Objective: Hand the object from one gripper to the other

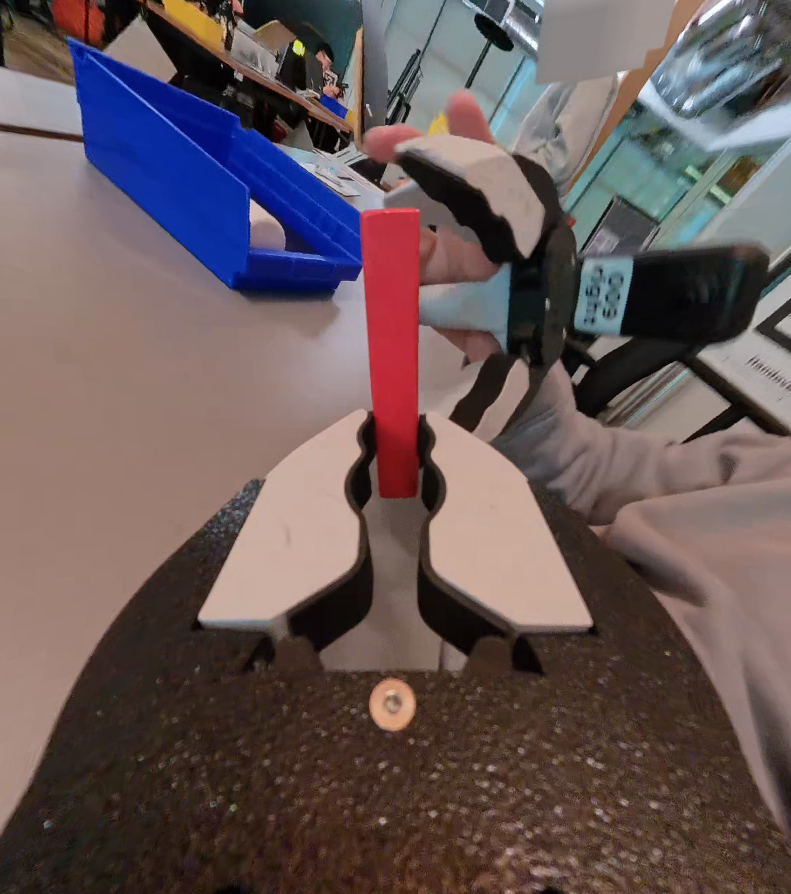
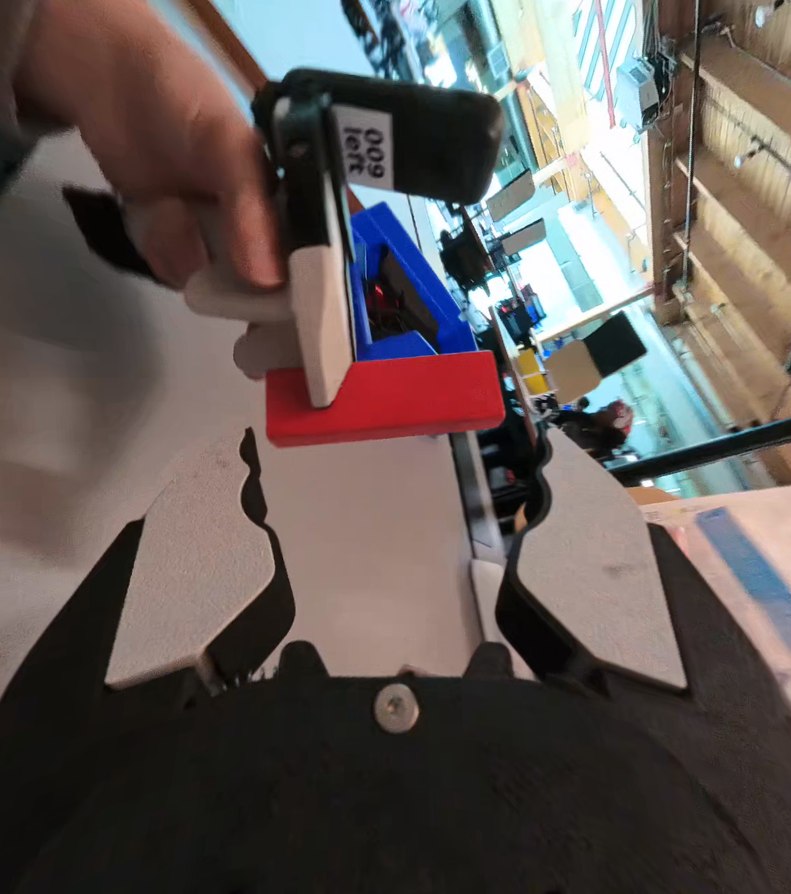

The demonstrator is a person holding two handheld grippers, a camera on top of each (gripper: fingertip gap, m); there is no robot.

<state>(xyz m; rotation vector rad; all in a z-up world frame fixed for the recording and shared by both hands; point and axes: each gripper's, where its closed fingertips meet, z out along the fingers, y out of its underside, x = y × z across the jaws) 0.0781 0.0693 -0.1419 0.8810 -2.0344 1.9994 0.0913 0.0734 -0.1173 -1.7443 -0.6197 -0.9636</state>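
A long red block (image 1: pixel 392 334) sticks forward out of my left gripper (image 1: pixel 396 430), which is shut on its near end. In the right wrist view the same red block (image 2: pixel 408 401) lies crosswise just beyond my right gripper (image 2: pixel 393 450), held at its left end by the left gripper's white fingers (image 2: pixel 321 334). My right gripper is open wide and empty, its jaws on either side below the block, not touching it. In the left wrist view the right gripper (image 1: pixel 476 193) shows to the right of the block's far end, held by a hand.
A blue plastic bin (image 1: pixel 200 193) lies on the pale table (image 1: pixel 93 387) to the left, and shows behind the block in the right wrist view (image 2: pixel 403 300). A person's grey sleeve (image 1: pixel 674 508) fills the right side. A workshop with benches and people is behind.
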